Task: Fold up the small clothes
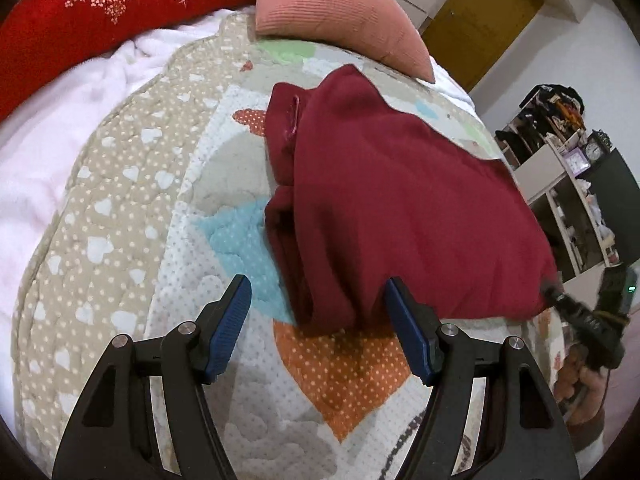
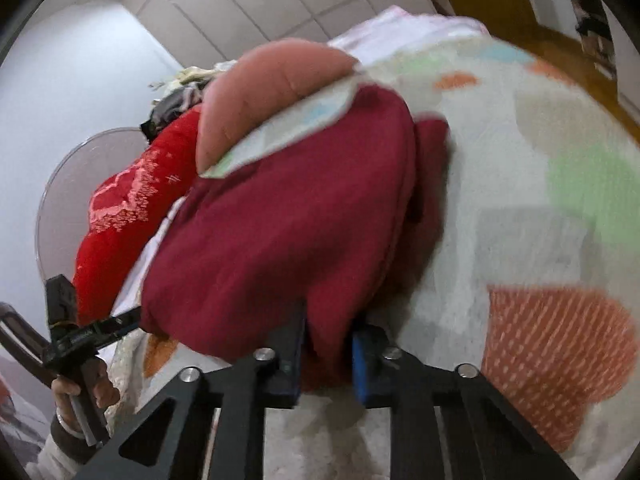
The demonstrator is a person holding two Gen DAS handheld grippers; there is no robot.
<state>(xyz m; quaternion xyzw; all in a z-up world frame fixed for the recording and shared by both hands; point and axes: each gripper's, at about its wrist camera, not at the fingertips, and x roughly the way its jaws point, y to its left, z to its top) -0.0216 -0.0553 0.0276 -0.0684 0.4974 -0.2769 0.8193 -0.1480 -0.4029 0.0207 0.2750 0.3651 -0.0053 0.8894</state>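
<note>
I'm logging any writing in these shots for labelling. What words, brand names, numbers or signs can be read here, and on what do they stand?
None can be read.
Maroon garment: no print or tag text visible.
Red cushion: floral and star decoration only, no letters.
Quilt: hearts, dots and colour patches, no words.
Shelf items, including a small clock face: too small to read.

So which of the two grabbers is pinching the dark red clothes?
The right gripper. Its blue pads are closed on the near edge of the maroon garment. The left gripper stands wide open, with the garment's corner between its pads but not squeezed.
</note>
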